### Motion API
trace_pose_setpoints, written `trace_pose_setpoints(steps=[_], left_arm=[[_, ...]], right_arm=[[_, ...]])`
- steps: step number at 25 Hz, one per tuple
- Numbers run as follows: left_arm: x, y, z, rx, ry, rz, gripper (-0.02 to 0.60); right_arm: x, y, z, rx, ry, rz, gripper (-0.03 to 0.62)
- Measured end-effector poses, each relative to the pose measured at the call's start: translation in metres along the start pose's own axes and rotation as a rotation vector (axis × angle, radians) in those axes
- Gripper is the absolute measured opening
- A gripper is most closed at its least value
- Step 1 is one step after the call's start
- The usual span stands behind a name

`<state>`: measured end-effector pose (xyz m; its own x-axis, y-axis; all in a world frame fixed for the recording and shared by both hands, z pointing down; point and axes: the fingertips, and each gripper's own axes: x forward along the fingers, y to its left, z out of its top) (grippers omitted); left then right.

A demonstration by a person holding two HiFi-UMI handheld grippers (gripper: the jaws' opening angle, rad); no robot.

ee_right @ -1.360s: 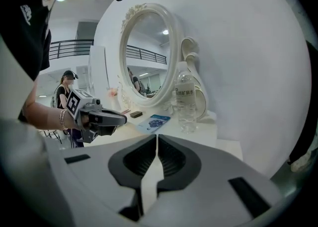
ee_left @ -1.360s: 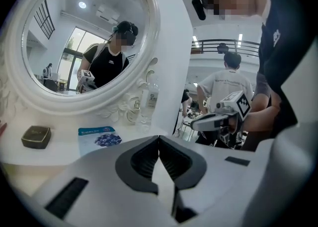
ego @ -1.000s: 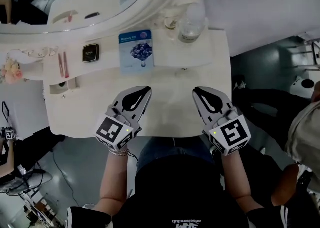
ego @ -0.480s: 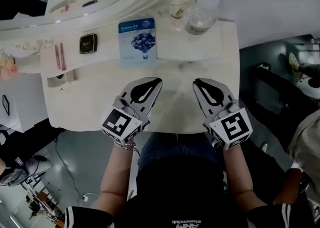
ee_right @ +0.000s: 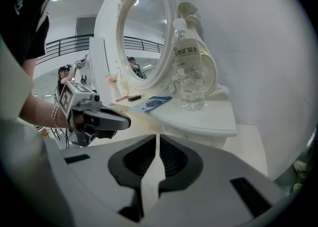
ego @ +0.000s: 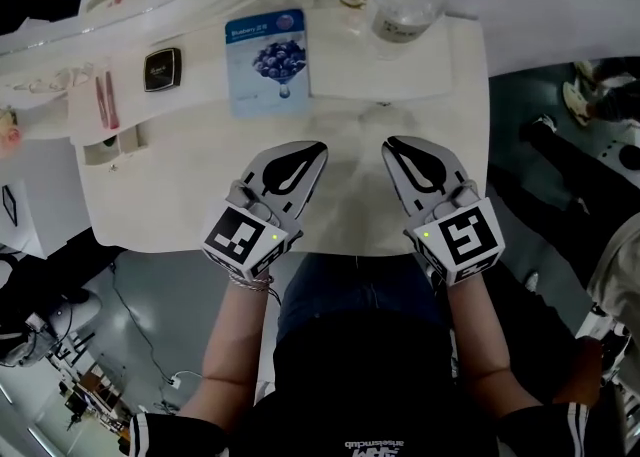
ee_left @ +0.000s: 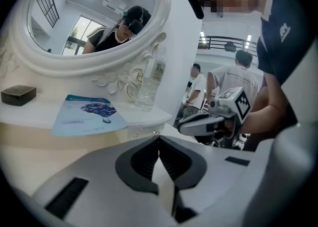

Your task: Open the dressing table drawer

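The white dressing table carries a low raised shelf at its back. Small knobs show on the shelf's front, where the little drawer front sits under the ledge. My left gripper hovers over the tabletop just before the shelf, shut with nothing between its jaws. My right gripper hovers beside it, also shut and empty. Each gripper view shows the other gripper alongside: the right gripper and the left gripper. Neither touches the knobs.
A blue blueberry sachet lies on the shelf, a clear water bottle stands to its right. A black compact and pink sticks sit further left. An oval mirror rises behind. People stand in the room to the right.
Both grippers have sunk a little toward the tabletop, side by side and still shut. The table has slid upward in the head view.
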<state>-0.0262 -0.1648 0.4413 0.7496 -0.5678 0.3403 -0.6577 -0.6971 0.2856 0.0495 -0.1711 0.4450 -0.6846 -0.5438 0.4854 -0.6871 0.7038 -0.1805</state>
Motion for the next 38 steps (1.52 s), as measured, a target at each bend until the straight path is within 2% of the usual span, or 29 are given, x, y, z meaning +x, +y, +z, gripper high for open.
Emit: trace_pose_setpoints(steps=[13, 17, 26, 34, 38], left_arm=[[0.008, 0.017, -0.014, -0.022, 0.009, 0.035, 0.018], [0.01, 0.023, -0.016, -0.029, 0.009, 0.049, 0.018], [0.021, 0.035, -0.024, -0.035, 0.022, 0.062, 0.018], [0.03, 0.04, -0.027, -0.049, 0.06, 0.069, 0.018], [0.034, 0.045, -0.024, -0.057, 0.048, 0.078, 0.018]], right_arm=[[0.01, -0.016, -0.018, 0.026, 0.032, -0.027, 0.023], [0.017, -0.019, -0.021, 0.045, 0.047, -0.023, 0.09], [0.037, -0.042, -0.027, 0.059, 0.058, -0.075, 0.135], [0.051, -0.057, -0.024, 0.066, 0.051, -0.115, 0.135], [0.057, -0.056, -0.026, 0.049, 0.061, -0.106, 0.126]])
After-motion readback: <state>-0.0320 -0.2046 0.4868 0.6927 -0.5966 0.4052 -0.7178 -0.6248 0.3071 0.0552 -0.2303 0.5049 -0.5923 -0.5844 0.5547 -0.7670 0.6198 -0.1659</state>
